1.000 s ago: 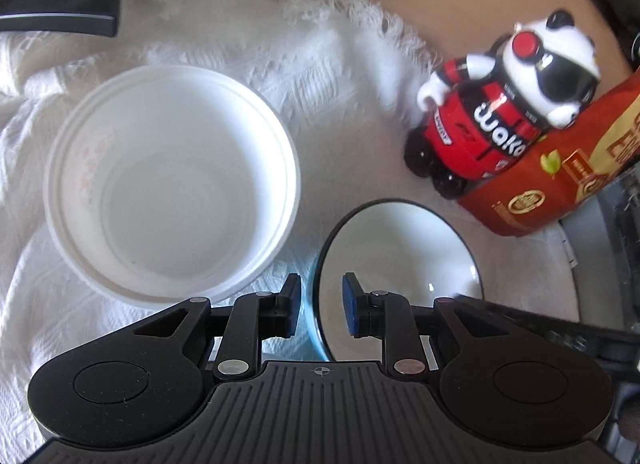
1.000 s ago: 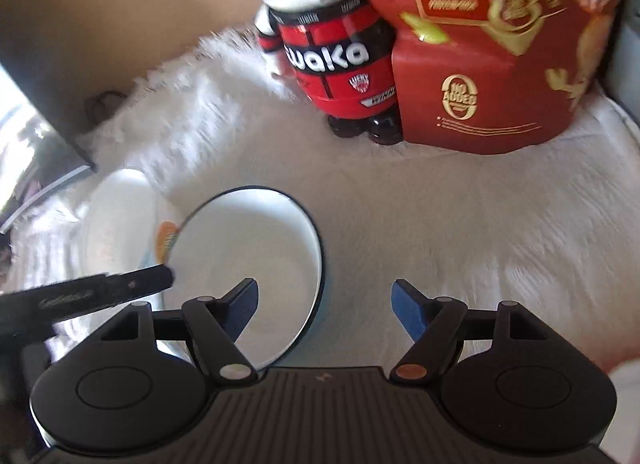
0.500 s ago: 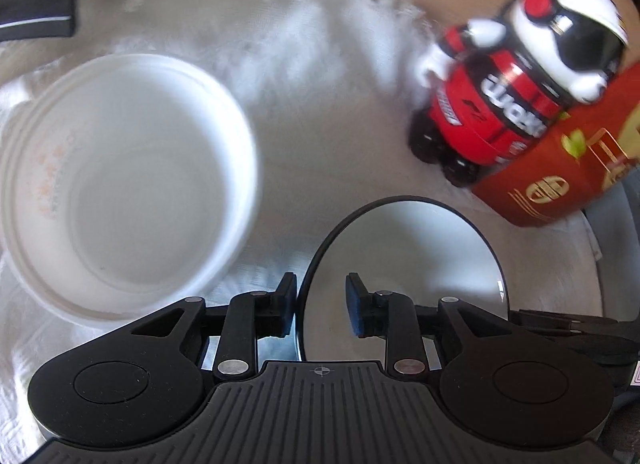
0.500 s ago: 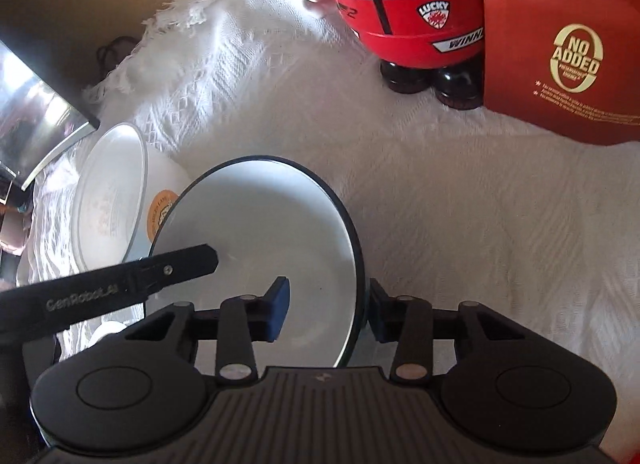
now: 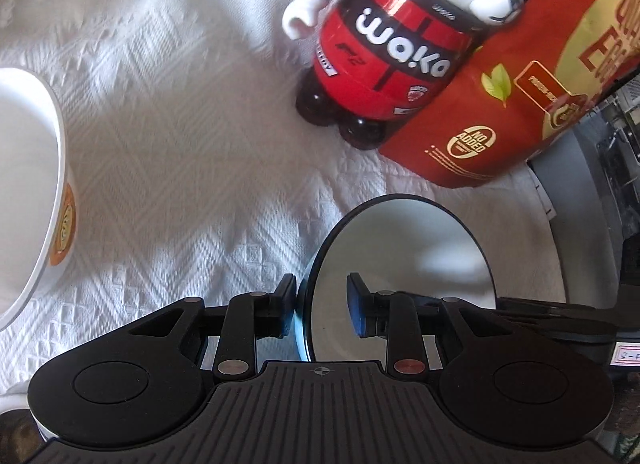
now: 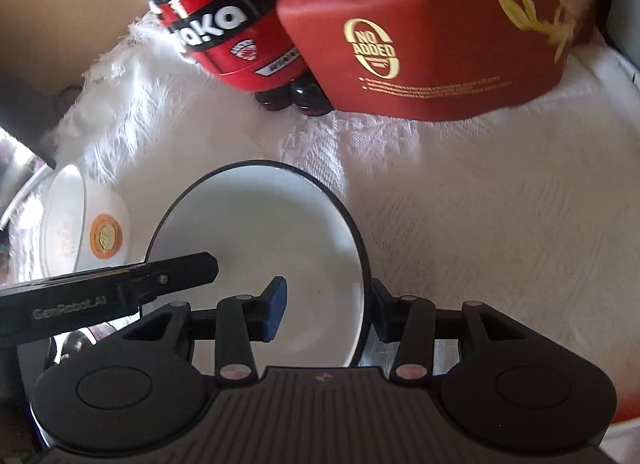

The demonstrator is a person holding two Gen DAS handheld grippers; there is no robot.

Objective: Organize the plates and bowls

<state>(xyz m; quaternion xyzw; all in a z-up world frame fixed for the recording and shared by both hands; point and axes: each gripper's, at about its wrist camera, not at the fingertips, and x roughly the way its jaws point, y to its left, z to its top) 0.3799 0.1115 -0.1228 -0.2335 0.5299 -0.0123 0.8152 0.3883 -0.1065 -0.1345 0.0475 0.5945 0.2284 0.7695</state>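
Left wrist view shows the dark-rimmed bowl (image 5: 404, 252) between both tools, its rim running up between the pads of the left hand-held gripper (image 5: 322, 310). The left pad lies against the outside of the wall while the right blue pad stands a little off the inner face, so this one straddles the rim without clamping it. From the right wrist view the same bowl (image 6: 260, 232) sits with its opposite rim between the pads of the right hand-held gripper (image 6: 330, 314); those jaws are opening, with a gap visible on the inner side. Whether the bowl touches the white cloth (image 5: 180, 135) that covers the desk, I cannot tell. A second white bowl (image 6: 86, 229) with an orange sticker stands well to the left. Behind, a red and black panda figure (image 5: 388, 51) leans against a red snack bag (image 6: 440, 35).
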